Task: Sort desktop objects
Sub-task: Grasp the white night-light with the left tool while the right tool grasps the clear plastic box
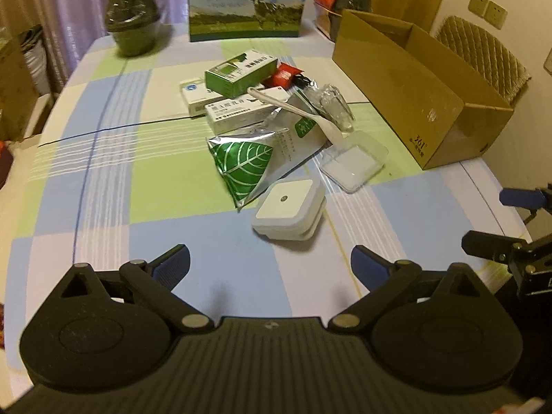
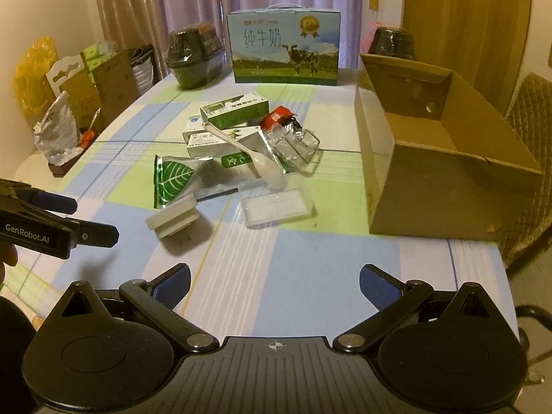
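On the checked tablecloth [image 1: 103,179], clutter sits piled mid-table: green leaf pouch [image 1: 245,165], white square gadget [image 1: 288,212], clear lidded case [image 1: 353,160], plastic spoon [image 1: 300,112], medicine boxes [image 1: 238,72]. Open cardboard box [image 2: 445,158] stands just right of the pile, likely the sorting bin. Left gripper [image 1: 270,267] and right gripper [image 2: 274,281] hover near the edge, jaws spread, holding nothing; sorting not yet begun.

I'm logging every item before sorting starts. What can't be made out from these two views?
- White medicine boxes: largely covered by the green box and spoon in both views.
- Small print on the foil pouch: too small and blurred.
- Cardboard box interior: its near wall hides the floor in the left view.
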Available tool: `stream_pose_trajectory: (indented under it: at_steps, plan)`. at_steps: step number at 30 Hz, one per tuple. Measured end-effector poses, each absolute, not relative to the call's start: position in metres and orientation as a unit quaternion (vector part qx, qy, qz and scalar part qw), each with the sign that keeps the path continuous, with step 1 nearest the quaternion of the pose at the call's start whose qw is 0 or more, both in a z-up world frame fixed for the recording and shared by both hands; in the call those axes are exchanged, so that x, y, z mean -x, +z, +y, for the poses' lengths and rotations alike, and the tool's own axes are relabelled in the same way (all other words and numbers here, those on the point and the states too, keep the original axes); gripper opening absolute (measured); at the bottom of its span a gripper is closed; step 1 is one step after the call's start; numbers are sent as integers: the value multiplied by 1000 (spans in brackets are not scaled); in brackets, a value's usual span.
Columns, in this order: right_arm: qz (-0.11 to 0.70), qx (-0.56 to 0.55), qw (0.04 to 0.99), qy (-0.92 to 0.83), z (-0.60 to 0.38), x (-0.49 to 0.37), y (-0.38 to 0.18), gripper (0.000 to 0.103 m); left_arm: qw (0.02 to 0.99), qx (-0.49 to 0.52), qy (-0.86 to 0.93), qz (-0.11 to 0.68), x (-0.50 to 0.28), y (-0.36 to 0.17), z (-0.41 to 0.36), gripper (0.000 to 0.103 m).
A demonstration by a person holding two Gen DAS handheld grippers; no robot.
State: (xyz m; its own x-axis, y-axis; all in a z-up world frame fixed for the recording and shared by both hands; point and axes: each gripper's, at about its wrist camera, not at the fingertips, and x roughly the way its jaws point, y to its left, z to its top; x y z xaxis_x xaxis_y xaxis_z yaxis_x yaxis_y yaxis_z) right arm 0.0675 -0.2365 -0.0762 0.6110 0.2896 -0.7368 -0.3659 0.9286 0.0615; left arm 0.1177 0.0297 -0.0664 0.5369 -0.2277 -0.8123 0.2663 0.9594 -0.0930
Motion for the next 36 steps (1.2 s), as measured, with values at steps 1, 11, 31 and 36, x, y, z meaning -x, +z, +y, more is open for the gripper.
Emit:
stream_pose_trajectory:
  at_steps: [1, 11, 31, 36]
  plan:
    - [403, 51, 895, 183, -235, -71, -79, 101, 875, -22, -146, 462, -123, -69, 30, 97]
    - [412, 70, 887, 194, -226, -115, -106, 101, 855, -26, -201, 478, -167, -97, 22, 79]
    - [403, 87, 884, 221, -212, -165, -141, 101, 844, 7, -206, 495, -190, -131, 24, 63]
    - [385, 107, 889, 226, -202, -175, -149, 101, 864, 34, -126, 487, -174, -130, 29, 63]
